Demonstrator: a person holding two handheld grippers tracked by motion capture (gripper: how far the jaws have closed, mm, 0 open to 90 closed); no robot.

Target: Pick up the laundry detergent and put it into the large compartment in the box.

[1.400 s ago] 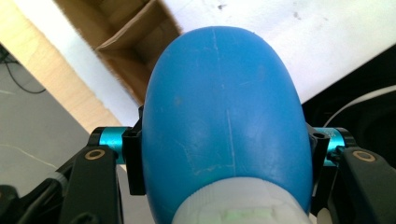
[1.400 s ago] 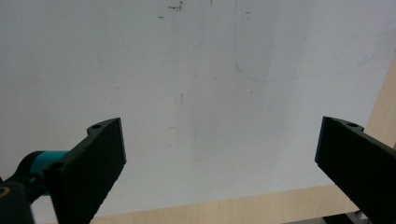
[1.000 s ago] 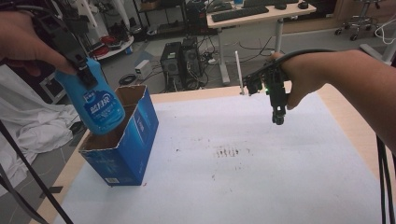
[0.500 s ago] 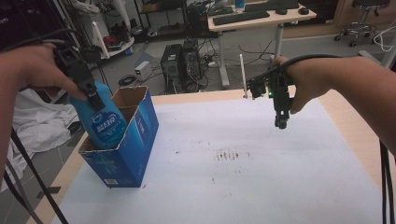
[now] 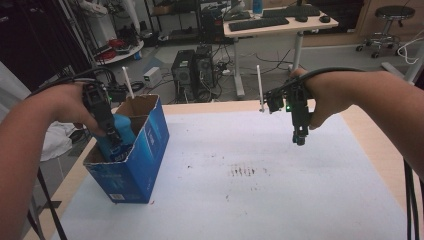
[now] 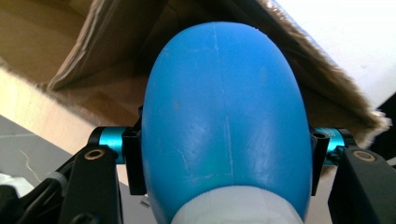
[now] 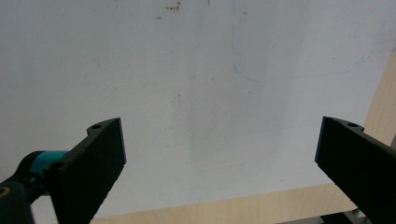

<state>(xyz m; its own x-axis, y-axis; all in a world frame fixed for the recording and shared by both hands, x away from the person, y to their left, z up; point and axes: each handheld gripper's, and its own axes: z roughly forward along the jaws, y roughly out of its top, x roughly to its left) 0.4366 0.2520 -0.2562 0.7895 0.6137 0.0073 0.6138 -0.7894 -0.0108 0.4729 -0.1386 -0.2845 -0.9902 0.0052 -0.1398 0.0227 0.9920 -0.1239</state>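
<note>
A blue bottle (image 5: 120, 137) sits partly down inside an open blue cardboard box (image 5: 145, 160) at the table's left. My left gripper (image 5: 107, 127) is shut on the blue bottle (image 6: 226, 126), its jaws pressing both sides, with the brown inside of the box (image 6: 70, 51) beyond it. My right gripper (image 5: 299, 137) hangs above the white sheet at the right, pointing down. In the right gripper view my right gripper (image 7: 219, 158) stands open with nothing between its jaws.
A white sheet (image 5: 250, 175) covers most of the wooden table (image 5: 370, 145); it bears small dark marks near the middle. The box stands close to the table's left edge. Desks, computer towers and a stool stand on the floor beyond.
My left gripper has lowered the blue bottle from above the box down into it. The right gripper has stayed about where it was, drifting slightly.
</note>
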